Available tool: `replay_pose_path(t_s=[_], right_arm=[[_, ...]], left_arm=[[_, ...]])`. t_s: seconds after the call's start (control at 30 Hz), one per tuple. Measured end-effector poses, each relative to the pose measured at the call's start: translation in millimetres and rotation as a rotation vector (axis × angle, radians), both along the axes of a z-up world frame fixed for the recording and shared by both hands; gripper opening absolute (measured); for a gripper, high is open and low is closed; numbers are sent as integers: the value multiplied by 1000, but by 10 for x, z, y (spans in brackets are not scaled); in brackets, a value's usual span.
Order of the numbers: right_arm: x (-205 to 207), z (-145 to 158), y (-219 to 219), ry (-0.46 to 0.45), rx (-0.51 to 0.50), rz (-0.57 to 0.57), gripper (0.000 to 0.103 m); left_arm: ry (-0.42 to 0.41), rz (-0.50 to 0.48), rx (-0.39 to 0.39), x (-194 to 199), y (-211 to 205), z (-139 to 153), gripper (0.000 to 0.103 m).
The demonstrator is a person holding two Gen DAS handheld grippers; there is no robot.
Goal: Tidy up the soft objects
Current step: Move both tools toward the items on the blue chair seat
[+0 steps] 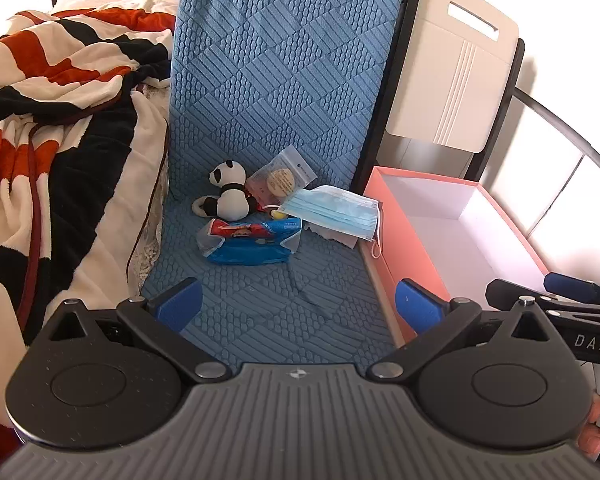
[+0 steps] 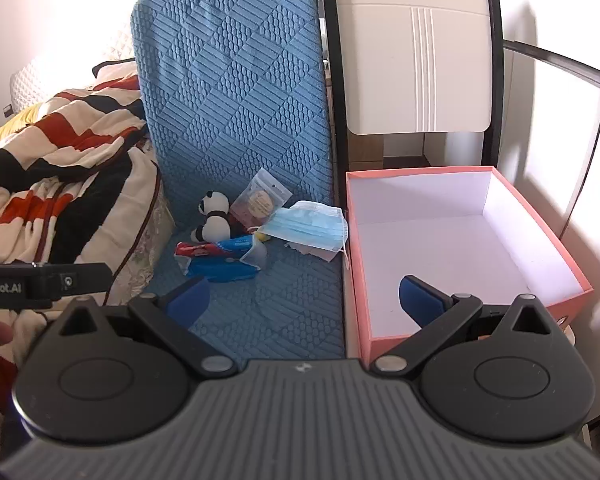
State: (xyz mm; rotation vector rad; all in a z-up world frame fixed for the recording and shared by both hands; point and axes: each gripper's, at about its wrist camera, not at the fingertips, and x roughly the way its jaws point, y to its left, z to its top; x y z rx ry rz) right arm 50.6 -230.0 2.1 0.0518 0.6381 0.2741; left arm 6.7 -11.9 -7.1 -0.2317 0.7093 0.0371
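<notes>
Grippers are both sitting wide open, nothing between the blue pads. Left gripper (image 1: 298,304) is hanging over the blue textured cover (image 1: 284,80); right gripper (image 2: 304,300) is straddling the edge where cover meets box, its right finger (image 2: 420,300) over the box floor.

Count of soft stuff, all lying ahead of the jaws on the cover, none touched:
- one panda plush (image 1: 228,192), lying farthest left, ahead of the left finger
- one clear zip pouch (image 1: 282,178) with a round tan item inside, leaning against the backrest just behind the panda; print too small to read
- one blue face mask (image 1: 336,210), its ear loop hanging over the box rim
- one blue and red tissue pack (image 1: 252,240), nearest the jaws; cartoon print, text unreadable
- one small yellow bit (image 1: 278,213) peeking out beside the mask, can't identify

One pink box (image 1: 384,184), white inside, is sitting right of the cover, just beside the mask.

One striped blanket (image 1: 60,100) is lying left of the jaws.

Readable writing: "DAS" on the right gripper body in the left view, "Robot.AI" on the left gripper body in the right view.
</notes>
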Motion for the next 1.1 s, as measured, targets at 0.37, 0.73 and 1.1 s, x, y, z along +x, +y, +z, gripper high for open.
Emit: replay_pose_path(t_s=[0.37, 0.73, 1.1], right_arm=[[25, -20, -64, 1, 11, 2, 103], [-38, -32, -213, -5, 30, 11, 103], [-53, -40, -361, -7, 3, 31, 103]], left_arm=[[-6, 19, -3, 16, -23, 2, 103], [-11, 19, 10, 4, -251, -17, 103], [-21, 31, 2, -9, -411, -11, 103]])
